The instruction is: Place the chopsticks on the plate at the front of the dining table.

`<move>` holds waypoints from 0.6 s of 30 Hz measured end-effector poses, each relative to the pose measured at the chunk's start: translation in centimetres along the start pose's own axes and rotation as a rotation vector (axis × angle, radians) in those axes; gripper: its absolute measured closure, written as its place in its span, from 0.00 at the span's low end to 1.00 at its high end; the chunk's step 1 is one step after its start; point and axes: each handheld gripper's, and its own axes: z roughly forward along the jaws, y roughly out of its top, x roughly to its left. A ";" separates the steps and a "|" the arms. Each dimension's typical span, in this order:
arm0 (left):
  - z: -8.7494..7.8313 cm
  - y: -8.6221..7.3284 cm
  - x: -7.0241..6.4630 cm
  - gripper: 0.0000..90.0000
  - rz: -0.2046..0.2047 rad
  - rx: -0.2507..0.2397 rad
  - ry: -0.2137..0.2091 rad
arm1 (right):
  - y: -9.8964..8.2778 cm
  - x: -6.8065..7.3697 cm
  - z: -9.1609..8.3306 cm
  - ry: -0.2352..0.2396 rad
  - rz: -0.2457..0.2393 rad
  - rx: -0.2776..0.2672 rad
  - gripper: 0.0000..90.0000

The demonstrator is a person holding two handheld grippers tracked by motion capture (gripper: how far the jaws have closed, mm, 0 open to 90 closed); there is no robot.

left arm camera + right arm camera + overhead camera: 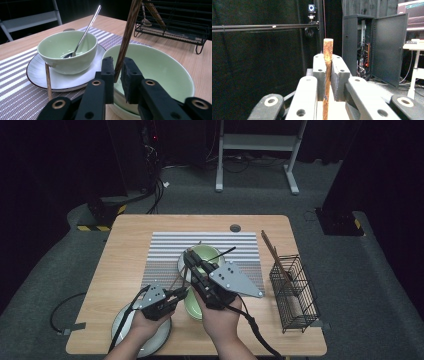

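High view: wooden table [130, 227] bearing a striped woven placemat [165, 252], a black wire basket [295, 292] with brown sticks, and glossy pale-green bowls, partly hidden by both hands. Left gripper view: left gripper [117, 68] clenched on a dark wooden chopstick [126, 35] above a large green bowl [162, 67]; a small green bowl [56, 56] holding a metal spoon [86, 31] sits on a dark-rimmed white plate [37, 75]. Right gripper view: right gripper [327, 67] clamped on a round, speckled brown wooden stick [328, 52], upright before dark cabinets. No legible writing.
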 end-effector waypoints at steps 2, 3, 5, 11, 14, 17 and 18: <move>0.0 0.0 -0.1 0.93 0.008 -0.001 0.001 | 0.0 -0.1 0.0 -0.002 0.007 0.001 0.92; 0.0 0.0 -0.2 0.93 0.027 0.002 -0.001 | 0.0 -0.2 0.1 0.000 0.016 0.002 0.92; 0.0 0.0 -0.3 0.93 0.036 -0.001 0.003 | 0.0 -0.2 0.1 0.005 0.024 0.002 0.92; -0.2 0.1 -0.3 0.87 0.053 -0.009 0.012 | 0.1 -0.4 0.2 0.016 0.041 0.004 0.92; -0.3 0.2 -0.4 0.87 0.054 -0.013 0.007 | 0.3 -0.4 0.3 0.014 0.042 0.002 0.92; -0.4 0.2 -0.3 0.87 0.050 -0.027 0.008 | 0.3 -0.4 0.4 0.014 0.037 0.003 0.92; -0.5 0.3 -0.3 0.87 0.046 -0.033 0.009 | 0.3 -0.4 0.4 0.015 0.037 0.003 0.92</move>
